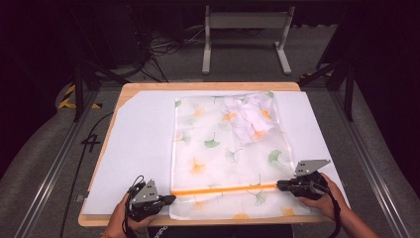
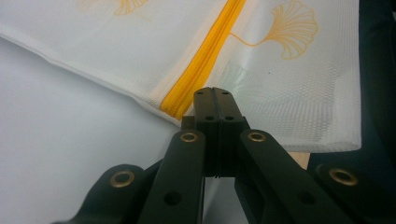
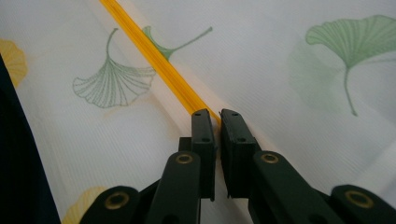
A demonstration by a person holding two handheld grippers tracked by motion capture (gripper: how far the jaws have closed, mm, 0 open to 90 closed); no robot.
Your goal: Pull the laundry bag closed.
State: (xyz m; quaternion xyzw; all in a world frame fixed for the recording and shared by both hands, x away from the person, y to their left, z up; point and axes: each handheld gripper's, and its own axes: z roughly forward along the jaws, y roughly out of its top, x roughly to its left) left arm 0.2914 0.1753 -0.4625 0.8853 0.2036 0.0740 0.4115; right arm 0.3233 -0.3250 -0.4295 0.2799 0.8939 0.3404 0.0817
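Observation:
A white mesh bag [image 1: 223, 148] printed with ginkgo leaves lies flat on the table, and an orange zipper [image 1: 223, 190] runs across its near end. Crumpled white cloth [image 1: 247, 116] shows through the bag at its far right. My left gripper [image 1: 171, 199] sits at the zipper's left end. In the left gripper view its jaws are pressed together on the bag's edge [image 2: 289, 93], beside the zipper [image 2: 205, 60]. My right gripper [image 1: 280, 185] is at the zipper's right end. There the zipper [image 3: 154, 60] runs into the narrow slit between the jaws, which are shut on its end.
The bag rests on a white sheet [image 1: 143, 148] covering a wooden table [image 1: 208, 86]. The near table edge lies just below both hands. A metal stand [image 1: 245, 22] and cables are on the floor beyond the table, and frame rails run along both sides.

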